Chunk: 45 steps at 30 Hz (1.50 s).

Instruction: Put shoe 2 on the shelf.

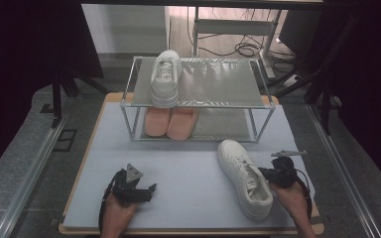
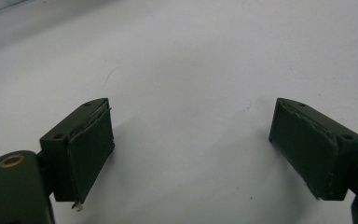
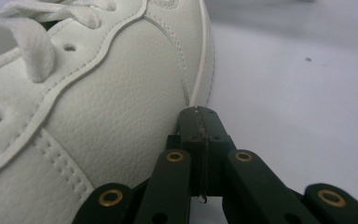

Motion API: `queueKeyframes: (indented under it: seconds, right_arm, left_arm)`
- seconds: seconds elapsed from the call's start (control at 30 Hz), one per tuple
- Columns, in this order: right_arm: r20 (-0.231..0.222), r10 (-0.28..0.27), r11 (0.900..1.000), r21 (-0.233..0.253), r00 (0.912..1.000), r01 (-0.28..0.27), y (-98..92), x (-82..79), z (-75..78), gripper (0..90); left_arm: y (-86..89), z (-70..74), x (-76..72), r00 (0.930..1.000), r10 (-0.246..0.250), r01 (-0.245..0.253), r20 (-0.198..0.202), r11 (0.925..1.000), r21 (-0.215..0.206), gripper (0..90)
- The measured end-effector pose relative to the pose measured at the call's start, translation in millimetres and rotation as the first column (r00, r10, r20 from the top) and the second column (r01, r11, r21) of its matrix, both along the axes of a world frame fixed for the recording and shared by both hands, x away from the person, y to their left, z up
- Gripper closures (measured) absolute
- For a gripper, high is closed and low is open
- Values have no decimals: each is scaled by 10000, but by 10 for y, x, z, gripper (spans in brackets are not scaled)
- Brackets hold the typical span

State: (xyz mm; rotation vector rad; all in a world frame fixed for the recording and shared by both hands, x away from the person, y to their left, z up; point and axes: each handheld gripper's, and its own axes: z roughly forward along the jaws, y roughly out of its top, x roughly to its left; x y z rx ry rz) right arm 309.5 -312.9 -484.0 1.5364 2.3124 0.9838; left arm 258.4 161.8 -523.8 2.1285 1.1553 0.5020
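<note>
Jaws on the right gripper point(image 3: 200, 112) are pressed together, tips right against the white sneaker's point(image 1: 244, 178) side near the table's point(image 1: 178, 168) front right corner. Sneaker's long axis runs front-to-back, toe aimed at the shoe rack point(image 1: 198, 84), angled slightly left. Left gripper point(image 2: 191, 149) jaws are spread wide over bare table.

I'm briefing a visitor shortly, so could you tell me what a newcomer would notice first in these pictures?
Probably the white sneaker lying on the table's near right, with the right gripper against its side, jaws closed together. Next, its match on top of the metal rack at the far side, with pink slippers on the shelf beneath. The left gripper rests open at the near left.
</note>
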Motion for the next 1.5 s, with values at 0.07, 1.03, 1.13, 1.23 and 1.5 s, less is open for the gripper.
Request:
queueKeyframes:
  seconds: [0.07, 1.03, 1.13, 1.23, 1.5]
  right_arm:
    - [-17, 109, 9999, -3, 9999, -109, -1, -3, -2, 900]
    - [-237, 1078, 9941, 176, 9939, -1074, 385, -56, -4, 900]
    - [-240, 1228, 9922, 246, 9921, -1222, 468, 3, -12, 900]
    - [-266, 1452, 9891, 284, 9890, -1444, 548, 66, -22, 900]
    - [-526, 2303, 9728, 357, 9717, -2287, 806, 278, -39, 900]
  left_arm:
    - [-1, 0, -1, 10000, 2, -2, 13, 10000, 11, 135]
    - [-1, 0, -1, 10000, 3, -3, 14, 10000, 8, 135]
    - [-2, 0, -2, 10000, 3, -3, 16, 10000, 12, 135]
    - [-1, 0, -1, 10000, 1, -1, 10, 10000, 8, 135]
    - [1, 1, -1, 10000, -7, 7, 1, 10000, 14, 135]
